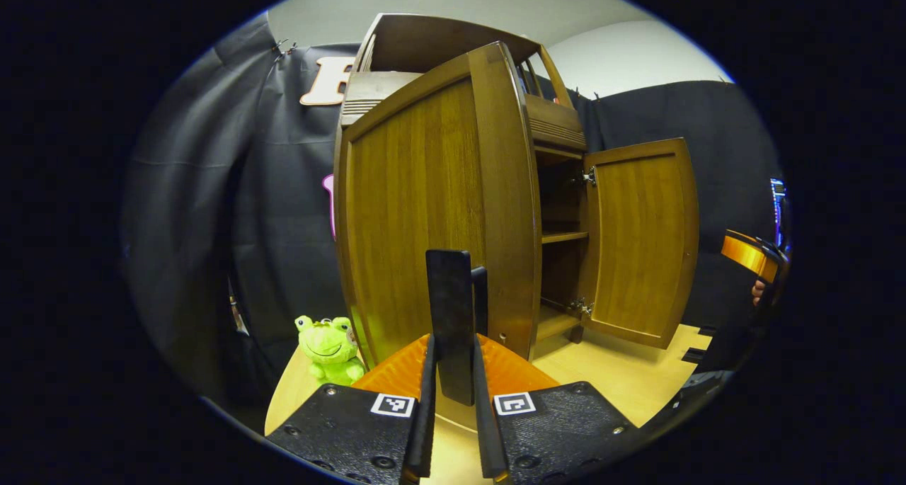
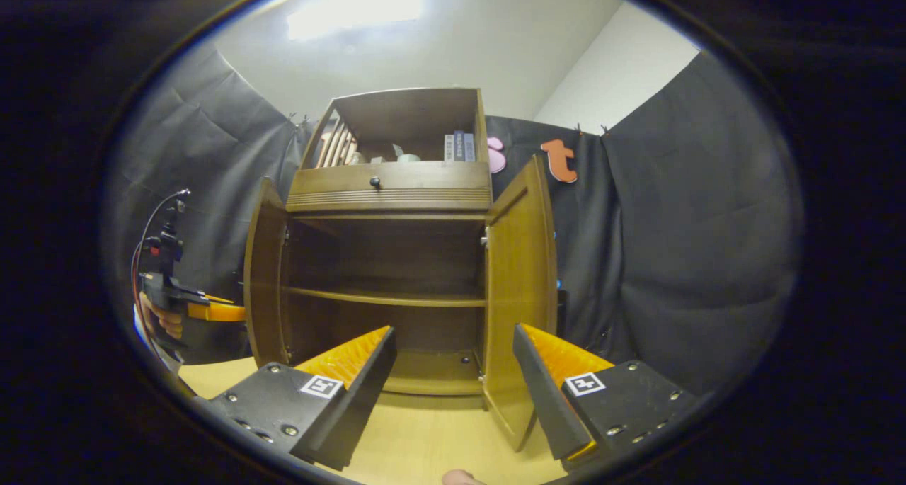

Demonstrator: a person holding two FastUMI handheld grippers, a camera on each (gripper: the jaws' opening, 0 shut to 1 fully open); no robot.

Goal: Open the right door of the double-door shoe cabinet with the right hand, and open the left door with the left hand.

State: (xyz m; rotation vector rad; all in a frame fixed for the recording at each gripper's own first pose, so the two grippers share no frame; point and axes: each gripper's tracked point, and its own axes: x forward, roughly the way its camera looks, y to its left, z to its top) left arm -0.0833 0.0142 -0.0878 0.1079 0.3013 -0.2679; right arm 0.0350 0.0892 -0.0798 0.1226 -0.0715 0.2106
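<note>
Wooden shoe cabinet (image 2: 388, 258), both doors swung open: left gripper (image 1: 456, 372), nearest it, has its fingers drawn close around the dark handle (image 1: 453, 308) at the free edge of the left door (image 1: 425, 216). Right gripper (image 2: 453, 379), jaws spread wide and empty, hangs before the cabinet, near the right door (image 2: 520, 287). Green plush frog (image 1: 328, 348) sits beside the cabinet's left door; books (image 2: 459, 146) stand farthest, in its top compartment.

Left hand-held gripper (image 1: 455, 315) closed; right hand-held gripper (image 2: 453, 354) spread.
</note>
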